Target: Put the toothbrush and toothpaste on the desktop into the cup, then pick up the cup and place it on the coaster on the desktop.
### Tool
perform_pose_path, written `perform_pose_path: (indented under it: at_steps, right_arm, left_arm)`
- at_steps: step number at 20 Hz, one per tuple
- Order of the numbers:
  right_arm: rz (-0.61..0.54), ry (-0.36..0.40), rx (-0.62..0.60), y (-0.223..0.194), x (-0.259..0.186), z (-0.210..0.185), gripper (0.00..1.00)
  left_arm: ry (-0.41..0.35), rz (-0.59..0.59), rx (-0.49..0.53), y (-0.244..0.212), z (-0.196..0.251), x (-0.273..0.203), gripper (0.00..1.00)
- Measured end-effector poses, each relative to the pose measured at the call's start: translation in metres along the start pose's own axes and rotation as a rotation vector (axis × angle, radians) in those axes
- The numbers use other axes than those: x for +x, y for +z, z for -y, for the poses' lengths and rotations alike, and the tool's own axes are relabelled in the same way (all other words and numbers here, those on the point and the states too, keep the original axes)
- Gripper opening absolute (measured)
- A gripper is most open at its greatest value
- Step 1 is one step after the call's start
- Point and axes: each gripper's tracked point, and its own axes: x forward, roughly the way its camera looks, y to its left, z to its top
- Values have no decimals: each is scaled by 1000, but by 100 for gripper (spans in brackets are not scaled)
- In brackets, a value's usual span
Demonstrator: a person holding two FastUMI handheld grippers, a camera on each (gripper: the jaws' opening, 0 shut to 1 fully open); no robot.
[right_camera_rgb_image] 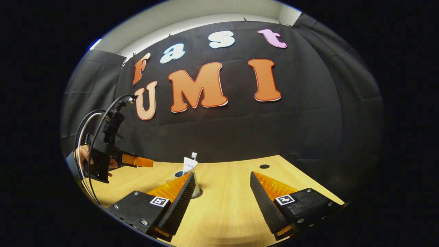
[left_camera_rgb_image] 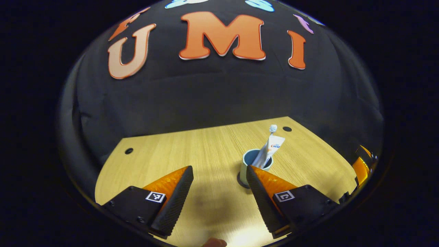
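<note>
A pale blue cup stands upright on a dark round coaster on the wooden desktop. Inside it lean a white toothpaste tube and a toothbrush, whose head pokes above the tube. My left gripper is open above the desk, the cup just beyond its right fingertip and nothing between the fingers. In the right gripper view the cup is half hidden behind the left finger, with the toothpaste tube and toothbrush sticking out. My right gripper is open and holds nothing.
Dark cable holes sit near the desk's back corners. The black cloth wall rises right behind the desk. In the right gripper view a hand holds the left gripper with looping cables, left of the cup.
</note>
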Motion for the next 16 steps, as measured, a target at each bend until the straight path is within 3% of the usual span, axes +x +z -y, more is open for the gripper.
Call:
perform_pose_path:
  at_steps: [8,12,16]
  right_arm:
    - [79,17,-41,23,8,-50,96]
    - [86,37,-82,24,7,-72,96]
    - [97,49,-106,24,3,-83,96]
  left_arm:
    - [231,338,-19,-1,7,-1,100]
    - [231,481,-110,7,2,-8,100]
    - [285,562,-97,15,-8,-24,100]
